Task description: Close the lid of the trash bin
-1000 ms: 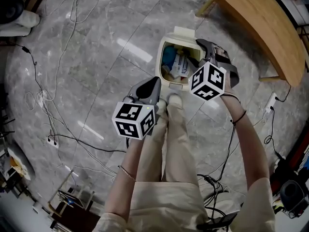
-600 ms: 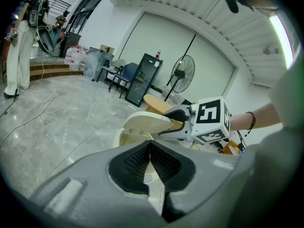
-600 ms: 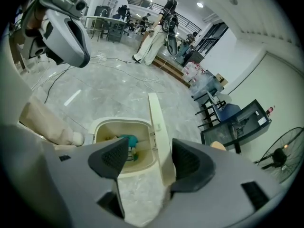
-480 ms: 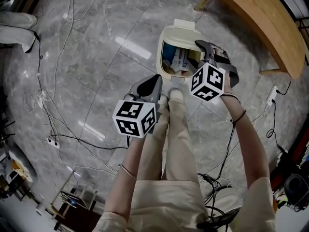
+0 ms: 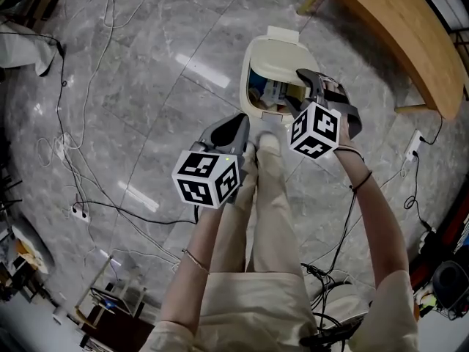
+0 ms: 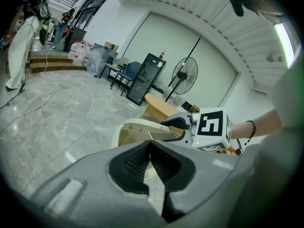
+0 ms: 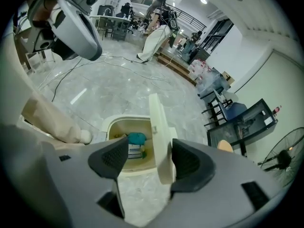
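- My right claw (image 7: pixel 151 161) is wide apart, gripping nothing; the lid (image 7: pixel 159 132) stands on edge in the gap, hard by the right-hand pad. I can't tell whether it touches the pad.
- The lid is upright, its free edge nearest the claw and its hinged end away at the far rim, so the bin is open.
- I judge the lid to be thin moulded plastic: light, stiff and smooth enough to slip under a loose pinch. It should swing freely on its hinge.
- The best hold looks to be the free edge, narrowing the jaws across its thickness. Otherwise I'd lay the right-hand pad flat on its outer face and push it leftward over the opening. Let go early and it would likely drop and clack.
- Just beyond the left-hand pad sits the trash bin (image 7: pixel 110 127), cream-coloured, its mouth facing up.
- Inside, below the claw, lie a teal object (image 7: pixel 137 138) and some paper packaging.
- Left of the bin, near the left-hand pad, is the person's shoe (image 7: pixel 84 136).
- My left claw (image 6: pixel 149 144) is closed pad to pad with nothing in it. It is held short of the bin, which lies ahead of its tips.
- Farther off, beyond the bin, stands a wooden table (image 5: pixel 396 28).
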A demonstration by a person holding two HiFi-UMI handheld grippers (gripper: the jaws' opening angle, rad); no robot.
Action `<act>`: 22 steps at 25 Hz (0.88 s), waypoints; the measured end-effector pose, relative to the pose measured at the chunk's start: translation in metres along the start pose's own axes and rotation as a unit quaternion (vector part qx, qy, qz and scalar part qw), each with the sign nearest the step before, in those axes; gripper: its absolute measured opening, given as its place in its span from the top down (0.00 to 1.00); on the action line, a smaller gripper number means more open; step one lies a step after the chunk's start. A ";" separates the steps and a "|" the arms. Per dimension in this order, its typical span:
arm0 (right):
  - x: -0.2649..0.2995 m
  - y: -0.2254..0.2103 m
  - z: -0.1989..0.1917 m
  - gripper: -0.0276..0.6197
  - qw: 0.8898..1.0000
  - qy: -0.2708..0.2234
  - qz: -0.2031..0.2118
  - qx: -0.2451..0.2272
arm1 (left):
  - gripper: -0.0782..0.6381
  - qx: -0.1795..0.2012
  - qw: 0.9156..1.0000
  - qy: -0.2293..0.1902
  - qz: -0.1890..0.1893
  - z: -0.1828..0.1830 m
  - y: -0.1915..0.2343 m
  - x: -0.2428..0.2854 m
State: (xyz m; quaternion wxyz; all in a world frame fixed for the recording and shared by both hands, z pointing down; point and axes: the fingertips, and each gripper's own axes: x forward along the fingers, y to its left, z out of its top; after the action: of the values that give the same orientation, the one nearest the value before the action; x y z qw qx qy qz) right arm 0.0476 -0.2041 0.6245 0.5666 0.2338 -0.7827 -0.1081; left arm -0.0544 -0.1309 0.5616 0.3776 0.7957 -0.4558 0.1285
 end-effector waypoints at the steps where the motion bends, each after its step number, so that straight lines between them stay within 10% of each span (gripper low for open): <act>1: 0.000 0.002 0.000 0.51 1.000 -0.001 0.002 0.002 | 0.86 0.000 1.000 -0.001 -0.001 0.001 0.000 0.000; 22: 0.029 0.079 -0.015 0.52 0.991 -0.030 0.106 0.075 | 0.86 -0.022 0.999 0.019 0.017 -0.042 -0.001 0.017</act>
State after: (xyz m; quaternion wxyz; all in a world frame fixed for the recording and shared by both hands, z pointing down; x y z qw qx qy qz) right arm 0.0348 -0.1481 0.6877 0.5317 0.1884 -0.8257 0.0048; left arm -0.0384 -0.1113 0.5996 0.4014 0.7768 -0.4648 0.1395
